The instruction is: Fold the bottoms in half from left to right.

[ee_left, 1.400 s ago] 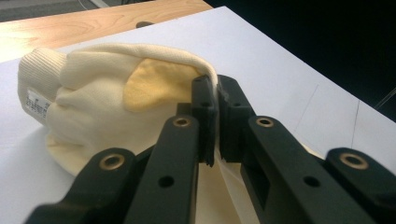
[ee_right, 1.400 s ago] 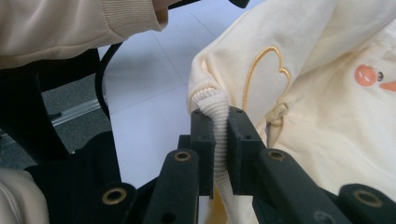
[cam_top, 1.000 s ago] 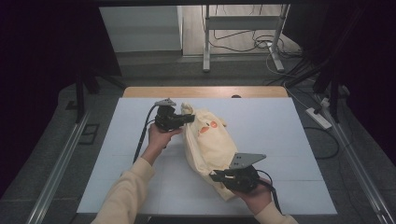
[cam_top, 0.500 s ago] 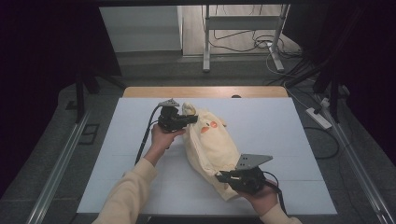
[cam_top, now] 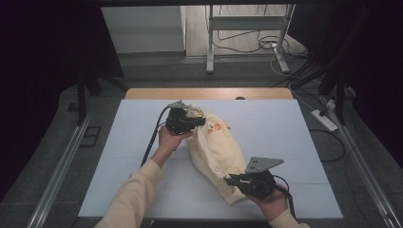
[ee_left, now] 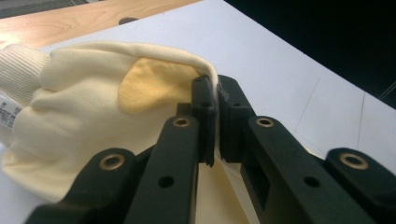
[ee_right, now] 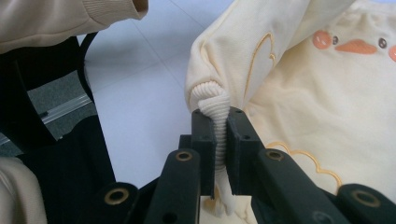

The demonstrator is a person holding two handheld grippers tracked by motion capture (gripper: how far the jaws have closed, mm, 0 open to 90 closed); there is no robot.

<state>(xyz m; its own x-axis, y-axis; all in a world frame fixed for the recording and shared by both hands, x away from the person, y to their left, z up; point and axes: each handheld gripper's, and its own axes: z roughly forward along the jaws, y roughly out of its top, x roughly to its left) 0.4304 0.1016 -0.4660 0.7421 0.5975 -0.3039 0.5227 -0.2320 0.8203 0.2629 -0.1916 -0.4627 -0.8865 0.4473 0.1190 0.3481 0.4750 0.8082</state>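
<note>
High view: cream sweatshirt (cam_top: 216, 147) held at both ends, barely shifted since a second ago.
The left gripper (cam_top: 190, 122) stays clamped on a fabric edge at the garment's 11 o'clock end; the right gripper (cam_top: 237, 180), at its 5 o'clock end, has edged slightly lower and remains closed on a ribbed cuff (ee_right: 212, 105). The garment lies bunched mid-desk (cam_top: 304, 142), its duck print (cam_top: 215, 127) facing up; judging by the steady holds, spreading or folding has yet to begin.

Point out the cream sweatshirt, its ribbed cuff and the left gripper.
cream sweatshirt (cam_top: 216, 147), high view, on the body panel lying on the table.
ribbed cuff (ee_right: 212, 105), right gripper view, on the bunched ribbing just above the jaws.
left gripper (ee_left: 216, 91), left gripper view, between its fingertips, pinching the fabric edge.
</note>
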